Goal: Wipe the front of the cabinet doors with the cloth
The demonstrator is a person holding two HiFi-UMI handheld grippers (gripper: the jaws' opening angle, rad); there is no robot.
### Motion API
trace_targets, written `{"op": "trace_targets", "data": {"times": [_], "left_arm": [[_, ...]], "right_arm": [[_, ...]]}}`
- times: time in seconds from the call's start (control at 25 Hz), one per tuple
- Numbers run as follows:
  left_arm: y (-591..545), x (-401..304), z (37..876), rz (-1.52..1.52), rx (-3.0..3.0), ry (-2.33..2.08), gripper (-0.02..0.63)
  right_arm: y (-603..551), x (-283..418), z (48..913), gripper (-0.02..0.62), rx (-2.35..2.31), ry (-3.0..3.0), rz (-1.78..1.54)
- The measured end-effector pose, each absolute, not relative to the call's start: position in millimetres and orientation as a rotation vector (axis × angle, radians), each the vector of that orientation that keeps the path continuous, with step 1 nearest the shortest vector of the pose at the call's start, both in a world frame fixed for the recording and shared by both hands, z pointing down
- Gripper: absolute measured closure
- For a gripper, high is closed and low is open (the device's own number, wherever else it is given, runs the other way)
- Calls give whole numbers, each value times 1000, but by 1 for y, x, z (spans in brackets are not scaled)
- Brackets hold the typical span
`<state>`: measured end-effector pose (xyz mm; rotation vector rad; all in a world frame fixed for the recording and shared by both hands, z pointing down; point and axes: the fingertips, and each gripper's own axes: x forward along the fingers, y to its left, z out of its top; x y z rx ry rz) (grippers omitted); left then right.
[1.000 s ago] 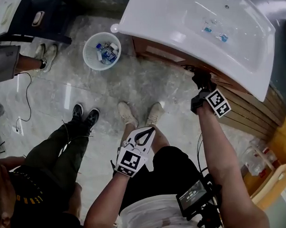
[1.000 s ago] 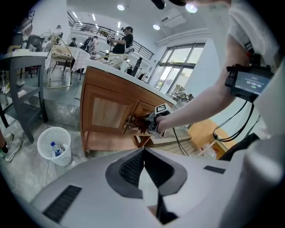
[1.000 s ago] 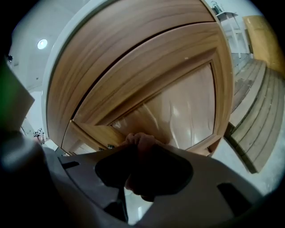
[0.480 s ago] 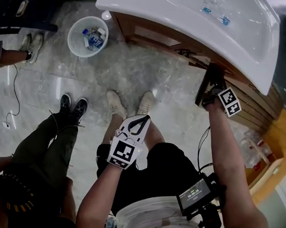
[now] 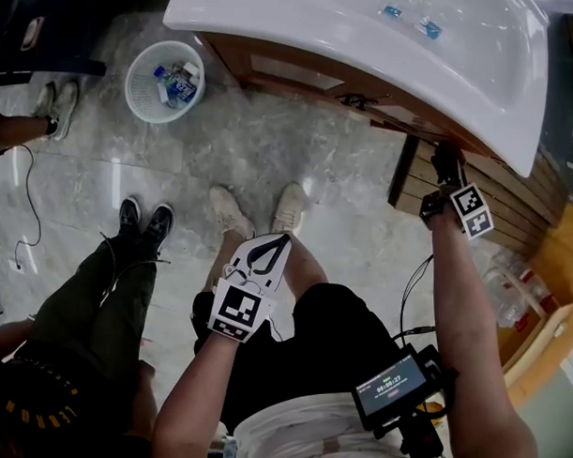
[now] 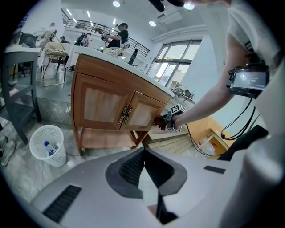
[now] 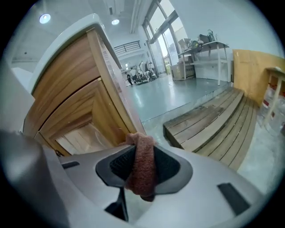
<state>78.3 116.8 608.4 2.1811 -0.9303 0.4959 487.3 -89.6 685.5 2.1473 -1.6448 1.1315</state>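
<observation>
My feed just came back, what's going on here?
A person stands at the wooden cabinet under a white sink. The right gripper is shut on a brown cloth, held up at the cabinet's right front edge. The left gripper hangs shut and empty near the person's waist.

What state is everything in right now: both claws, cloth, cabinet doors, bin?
Left claw: shut, empty.
Right claw: shut on the reddish-brown terry cloth.
Cloth: bunched between the jaws, at the cabinet's right edge; contact unclear.
Wooden panelled cabinet doors: both shut.
White plastic mesh wastebasket: upright, holding litter.
</observation>
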Motion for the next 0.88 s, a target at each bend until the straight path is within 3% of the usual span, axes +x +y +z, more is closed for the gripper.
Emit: {"op": "trace_targets", "data": {"times": [0.24, 0.88], "left_arm": [[114, 82, 609, 501, 2183, -930, 594], [104, 74, 596, 502, 2170, -964, 594]], "right_arm": [[-98, 467, 700, 469, 2086, -1710, 1204], [-132, 319, 719, 469, 1753, -1968, 1346]]}}
